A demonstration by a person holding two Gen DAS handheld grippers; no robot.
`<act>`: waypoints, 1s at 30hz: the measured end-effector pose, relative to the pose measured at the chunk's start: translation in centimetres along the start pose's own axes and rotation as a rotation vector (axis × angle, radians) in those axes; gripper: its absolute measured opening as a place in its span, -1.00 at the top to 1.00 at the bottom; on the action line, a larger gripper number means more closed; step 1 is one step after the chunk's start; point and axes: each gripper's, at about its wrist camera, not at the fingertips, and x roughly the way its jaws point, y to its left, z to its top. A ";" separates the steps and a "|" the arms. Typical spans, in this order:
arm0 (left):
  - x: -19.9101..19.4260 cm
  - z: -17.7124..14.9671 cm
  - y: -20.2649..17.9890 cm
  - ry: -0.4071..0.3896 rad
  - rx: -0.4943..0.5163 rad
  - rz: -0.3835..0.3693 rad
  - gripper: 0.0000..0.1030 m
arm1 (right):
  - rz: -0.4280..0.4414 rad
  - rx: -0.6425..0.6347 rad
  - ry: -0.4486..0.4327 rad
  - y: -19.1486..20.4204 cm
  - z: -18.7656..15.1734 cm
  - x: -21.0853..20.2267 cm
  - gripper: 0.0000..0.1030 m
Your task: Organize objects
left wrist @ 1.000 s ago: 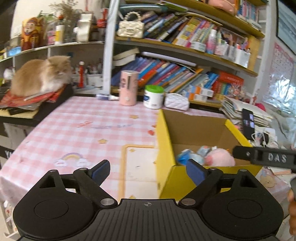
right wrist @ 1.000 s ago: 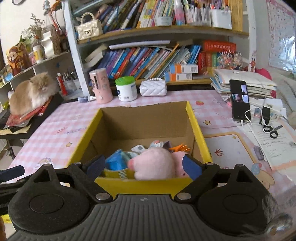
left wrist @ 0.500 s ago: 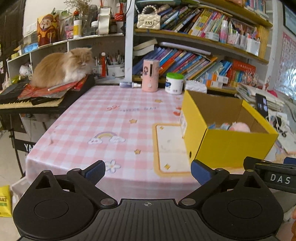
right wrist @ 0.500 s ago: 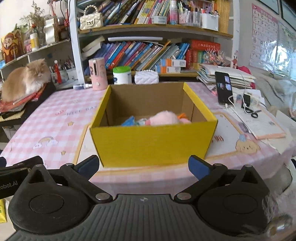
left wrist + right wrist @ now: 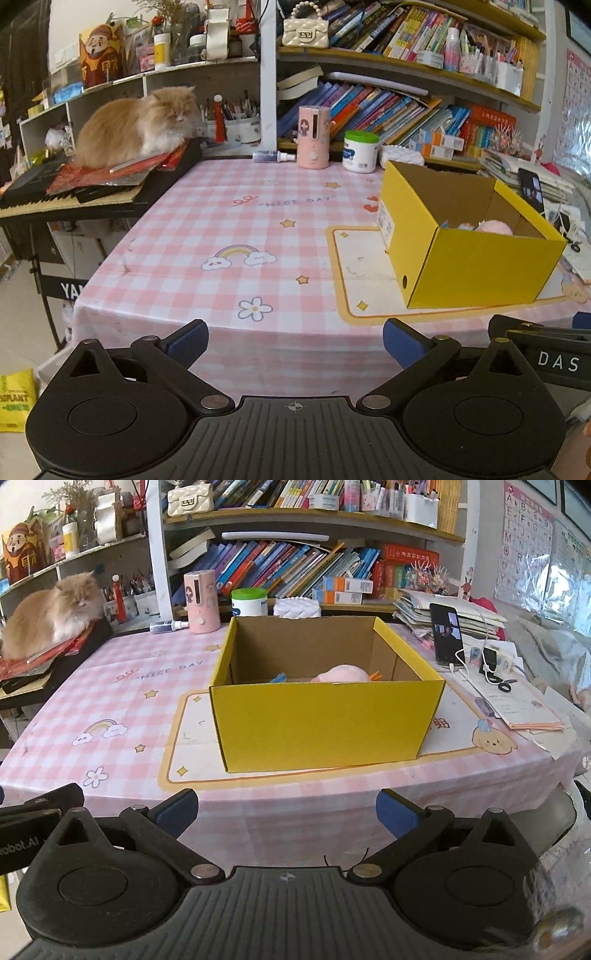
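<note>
Open yellow box (image 5: 325, 720) on the table (image 5: 122, 686), on a cream mat (image 5: 192, 738) at centre; in the left view it lies at 3 o'clock. Inside: a pink plush (image 5: 341, 674), a blue item (image 5: 279, 677) and an orange bit (image 5: 375, 675), mostly hidden by the near wall. The box's long axis runs from 9 to 3 o'clock in the right view, a long side facing the camera. Tablecloth print reads "NICE DAY" (image 5: 184, 666). Left gripper (image 5: 295, 341) and right gripper (image 5: 286, 812): jaws wide, nothing between, short of the table edge. Lettering "DAS" (image 5: 557, 362) shows on the right gripper in the left view. A cat (image 5: 51, 613) sits at 10 o'clock.
</note>
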 end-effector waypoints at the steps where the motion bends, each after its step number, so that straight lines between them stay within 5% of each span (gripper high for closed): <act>1: 0.0 0.0 0.0 -0.001 0.005 0.003 -0.98 | 0.000 -0.003 0.001 0.2 -0.1 0.0 -1.00; 30: 0.7 0.1 -0.3 0.015 0.060 0.102 -0.98 | -0.017 -0.016 0.035 1.5 -0.4 0.5 -1.00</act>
